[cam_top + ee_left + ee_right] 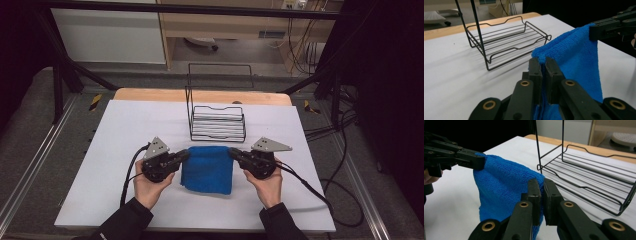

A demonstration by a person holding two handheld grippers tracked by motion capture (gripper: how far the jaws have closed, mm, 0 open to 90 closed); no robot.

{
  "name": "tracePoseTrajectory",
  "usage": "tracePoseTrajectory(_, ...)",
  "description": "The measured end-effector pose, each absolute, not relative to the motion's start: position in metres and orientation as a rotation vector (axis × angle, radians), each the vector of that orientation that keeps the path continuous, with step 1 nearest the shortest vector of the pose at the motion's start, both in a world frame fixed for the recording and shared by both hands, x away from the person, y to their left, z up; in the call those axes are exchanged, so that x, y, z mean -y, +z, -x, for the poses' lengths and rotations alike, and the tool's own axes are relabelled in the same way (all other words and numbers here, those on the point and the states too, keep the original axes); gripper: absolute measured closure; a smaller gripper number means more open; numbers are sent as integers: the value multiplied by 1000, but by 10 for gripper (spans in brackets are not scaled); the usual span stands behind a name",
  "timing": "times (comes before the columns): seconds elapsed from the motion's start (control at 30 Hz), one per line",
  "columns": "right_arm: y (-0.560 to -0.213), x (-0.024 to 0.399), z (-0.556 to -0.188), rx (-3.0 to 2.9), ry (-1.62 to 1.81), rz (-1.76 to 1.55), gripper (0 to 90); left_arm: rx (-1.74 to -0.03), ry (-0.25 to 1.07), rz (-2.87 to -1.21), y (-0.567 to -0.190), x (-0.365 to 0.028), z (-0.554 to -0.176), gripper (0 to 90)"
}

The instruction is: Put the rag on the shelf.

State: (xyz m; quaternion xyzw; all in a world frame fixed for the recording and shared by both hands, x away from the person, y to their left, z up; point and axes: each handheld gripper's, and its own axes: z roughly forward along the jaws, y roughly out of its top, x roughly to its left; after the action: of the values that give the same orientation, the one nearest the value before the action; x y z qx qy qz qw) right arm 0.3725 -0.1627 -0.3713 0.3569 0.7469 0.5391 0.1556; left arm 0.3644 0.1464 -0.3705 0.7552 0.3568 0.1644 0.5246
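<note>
Two grippers are pinching the blue towel (207, 170) between them, and we are judging this as the lifting or carrying step: the folded cloth is hanging from its two upper corners while its lower edge seems to be resting on the white worktop (125, 125). We are holding the left gripper (186, 155) with its jaws pressed together on the corner nearest it, and in the left gripper view the left gripper (543, 65) is showing blue pile squeezed into the narrow slit between its jaws. We are holding the right gripper (231, 152) the same way on the opposite corner; in the right gripper view the right gripper (541, 187) is clamping the fabric just as tightly. Both grippers are pointing inward toward each other, roughly level, with our forearms coming in low and the wrists turned in. Just beyond the grippers, ahead of the towel, the black wire rack (218, 122) is standing empty. The next move, as we are judging it, is calling for raising both grippers evenly, keeping the top edge taut, and carrying the towel forward over the rack's front rim without snagging it.
</note>
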Motion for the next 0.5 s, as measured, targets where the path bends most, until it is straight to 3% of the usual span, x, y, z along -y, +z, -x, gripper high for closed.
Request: tracePoseTrajectory(0.5, -339, 167, -364, -2018, 1550, -931, 859, -798, 442, -1727, -343, -140, -369, 851)
